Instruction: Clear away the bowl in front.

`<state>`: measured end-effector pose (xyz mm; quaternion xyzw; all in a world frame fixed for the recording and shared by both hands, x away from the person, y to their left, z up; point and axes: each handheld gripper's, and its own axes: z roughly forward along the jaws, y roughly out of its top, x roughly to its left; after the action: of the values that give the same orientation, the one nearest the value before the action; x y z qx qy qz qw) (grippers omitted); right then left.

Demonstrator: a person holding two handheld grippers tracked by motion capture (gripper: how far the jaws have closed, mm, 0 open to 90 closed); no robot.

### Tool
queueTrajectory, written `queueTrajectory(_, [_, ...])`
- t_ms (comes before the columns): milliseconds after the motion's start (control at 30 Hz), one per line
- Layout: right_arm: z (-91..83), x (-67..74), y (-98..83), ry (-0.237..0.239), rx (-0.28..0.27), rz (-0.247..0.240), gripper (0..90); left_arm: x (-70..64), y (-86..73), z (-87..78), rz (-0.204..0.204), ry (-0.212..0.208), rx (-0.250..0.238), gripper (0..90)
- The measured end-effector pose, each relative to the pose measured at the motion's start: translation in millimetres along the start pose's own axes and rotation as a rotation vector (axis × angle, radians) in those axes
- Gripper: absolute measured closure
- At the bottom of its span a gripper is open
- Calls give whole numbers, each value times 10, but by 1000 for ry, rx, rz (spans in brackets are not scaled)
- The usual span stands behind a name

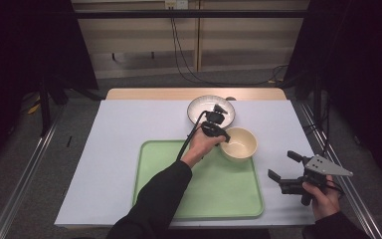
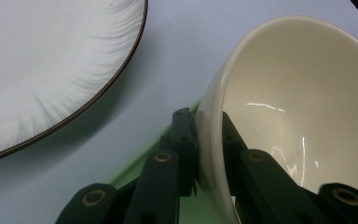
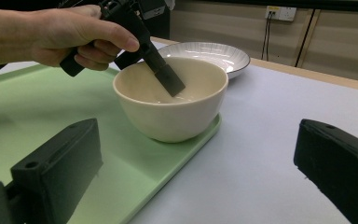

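Cream bowl (image 1: 238, 143), smooth glazed, round, sits on green tray's (image 1: 154, 164) far right corner. Left gripper (image 1: 222, 138) clamps its rim w/ jaws, one inside, one outside. Ribbed white plate (image 1: 199, 107) w/ dark edge just behind, on the surface. Right gripper (image 1: 281, 166) off to the right, jaws wide apart, holding nothing

High overhead view down the table (image 1: 129, 129); two low close claw-mounted views, all sharing the bowl (image 1: 238, 143).
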<state>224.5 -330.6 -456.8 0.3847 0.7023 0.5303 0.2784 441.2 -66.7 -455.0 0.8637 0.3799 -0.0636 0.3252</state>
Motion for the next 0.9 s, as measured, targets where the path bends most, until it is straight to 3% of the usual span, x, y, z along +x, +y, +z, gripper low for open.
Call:
queueTrajectory(200, [-2,0,1,1,-3,0,4,3,-8,1,9,-10,-7,810])
queueTrajectory(300, [-1,1,1,2,-3,0,4,15,-25,10,-17,-29,-29,796])
queueTrajectory(400, [-1,2,1,3,-1,2,4,15,-36,1,7,-28,-25,788])
queueTrajectory(500, [-1,0,1,1,-2,-1,4,3,-43,4,3,-21,-37,779])
queueTrajectory(633, [-1,-1,2,-1,-3,-2,5,23,-59,-36,48,-25,-58,720])
queueTrajectory(700, [0,-1,2,0,-4,-4,4,34,-75,-51,25,-39,-81,676])
queueTrajectory(767, [-1,-1,2,0,-2,-2,5,39,-86,-80,57,-37,-88,617])
queueTrajectory(900, [0,1,2,1,-2,0,4,28,-106,-131,79,-43,-139,474])
